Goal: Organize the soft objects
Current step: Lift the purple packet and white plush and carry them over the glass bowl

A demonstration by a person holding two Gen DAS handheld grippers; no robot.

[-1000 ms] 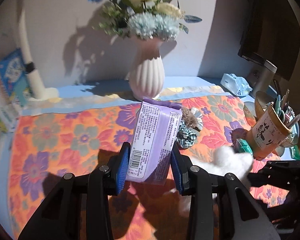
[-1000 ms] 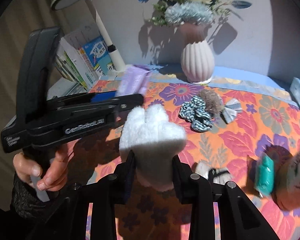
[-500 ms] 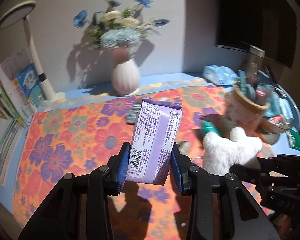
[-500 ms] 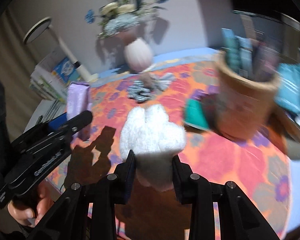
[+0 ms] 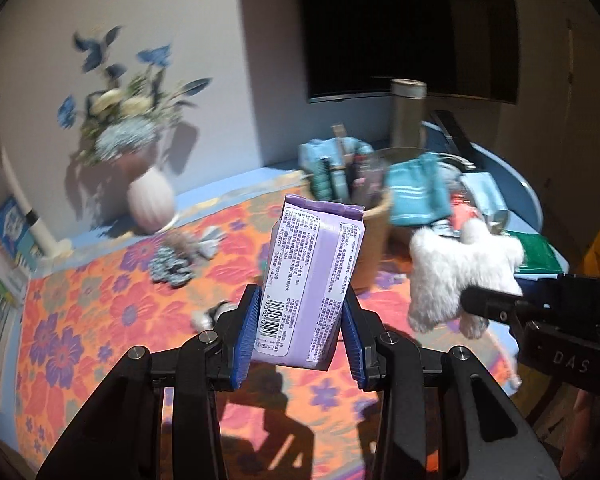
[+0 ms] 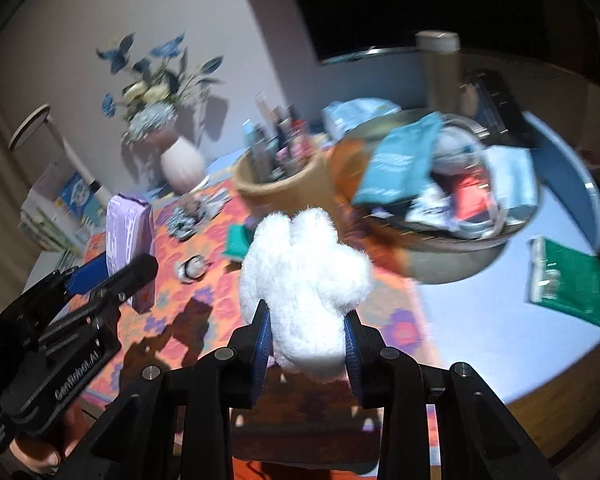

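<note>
Left gripper clamped on upright purple tissue pack, right gripper squeezing white plush toy above floral desk, green packet at three o'clock fully visible only from right wrist.

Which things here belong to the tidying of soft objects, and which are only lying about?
Belong to the job:
purple tissue pack, clamped in the left gripper
white plush toy, clamped in the right gripper
basket of soft packets, probably where they go

Lying about:
flower vase
pen holder
green packet
desk lamp
</note>
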